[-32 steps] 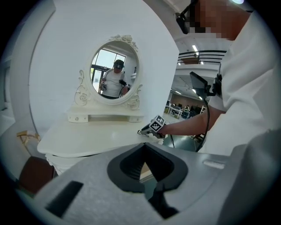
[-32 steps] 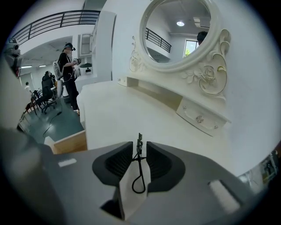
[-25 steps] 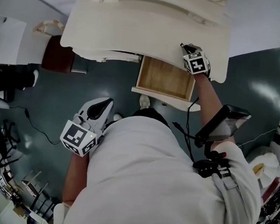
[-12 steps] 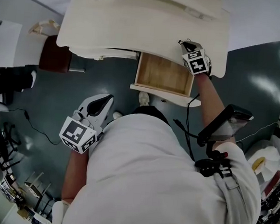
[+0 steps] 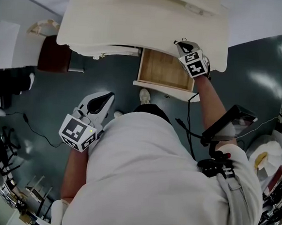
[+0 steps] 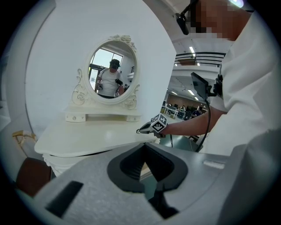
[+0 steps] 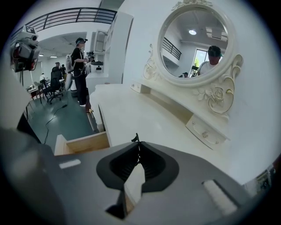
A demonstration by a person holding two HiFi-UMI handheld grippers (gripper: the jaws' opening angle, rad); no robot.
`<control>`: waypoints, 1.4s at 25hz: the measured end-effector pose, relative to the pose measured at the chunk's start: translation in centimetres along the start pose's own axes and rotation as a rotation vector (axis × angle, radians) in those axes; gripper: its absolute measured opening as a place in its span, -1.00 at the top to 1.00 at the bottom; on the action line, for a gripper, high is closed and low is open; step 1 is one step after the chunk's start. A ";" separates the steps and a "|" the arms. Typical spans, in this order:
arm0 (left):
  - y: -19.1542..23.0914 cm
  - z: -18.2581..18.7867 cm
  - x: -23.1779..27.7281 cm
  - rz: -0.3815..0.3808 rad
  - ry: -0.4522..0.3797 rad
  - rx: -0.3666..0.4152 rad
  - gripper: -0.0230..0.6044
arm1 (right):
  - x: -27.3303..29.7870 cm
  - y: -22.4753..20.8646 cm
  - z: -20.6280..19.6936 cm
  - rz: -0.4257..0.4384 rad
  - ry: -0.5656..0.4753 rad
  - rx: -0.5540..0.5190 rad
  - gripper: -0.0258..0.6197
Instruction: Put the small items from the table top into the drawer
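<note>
While a person (image 5: 164, 184) in a white shirt is leaning over a cream dressing table, the right gripper (image 5: 180, 44) is reaching across the front right part of the table top (image 5: 138, 27). Its two jaws are drawn almost together and are pinching a small dark item (image 7: 137, 138) at their very tips. What the item is cannot be made out, and whether it is touching the pale surface cannot be told. It is sitting close to the front edge of the table top.

Just below that edge the drawer (image 5: 164, 70) is standing pulled out, its light wooden bottom showing. In the head view the right gripper is hovering by the drawer's back right corner.

The left gripper (image 5: 104, 101) is hanging well apart from the table, low at the person's side above the dark floor (image 5: 44, 102). Its jaws are resting tip to tip with nothing between them.

An oval mirror (image 6: 112, 70) in an ornate white frame is rising at the back of the table top, with a figure in a dark cap showing in its glass.
</note>
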State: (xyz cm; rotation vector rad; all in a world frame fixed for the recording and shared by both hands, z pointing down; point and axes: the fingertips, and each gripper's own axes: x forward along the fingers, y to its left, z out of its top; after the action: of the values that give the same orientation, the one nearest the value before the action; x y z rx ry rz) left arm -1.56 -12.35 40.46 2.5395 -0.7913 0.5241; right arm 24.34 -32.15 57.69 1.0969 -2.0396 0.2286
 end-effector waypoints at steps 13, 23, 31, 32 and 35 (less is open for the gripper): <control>0.3 -3.5 -5.2 -0.007 -0.012 -0.021 0.92 | -0.8 8.3 0.2 0.042 0.020 -0.048 0.87; 0.6 -6.2 -7.1 -0.001 0.001 -0.049 0.92 | 0.8 13.5 -2.2 0.103 0.066 -0.058 0.87; 0.7 -6.3 -7.5 0.049 0.007 -0.070 0.92 | 3.5 14.1 -4.0 0.155 0.107 -0.097 0.87; 0.8 -6.2 -7.4 0.055 0.008 -0.075 0.92 | 3.9 14.0 -4.2 0.163 0.114 -0.103 0.87; 0.8 -5.8 -7.6 0.072 0.011 -0.087 0.92 | 4.8 14.2 -4.4 0.187 0.132 -0.122 0.87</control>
State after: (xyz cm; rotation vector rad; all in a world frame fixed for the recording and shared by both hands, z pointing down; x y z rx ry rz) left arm -9.16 -6.74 41.99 2.4345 -0.8853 0.5145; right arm 14.41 -24.29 66.89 0.7968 -2.0098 0.2603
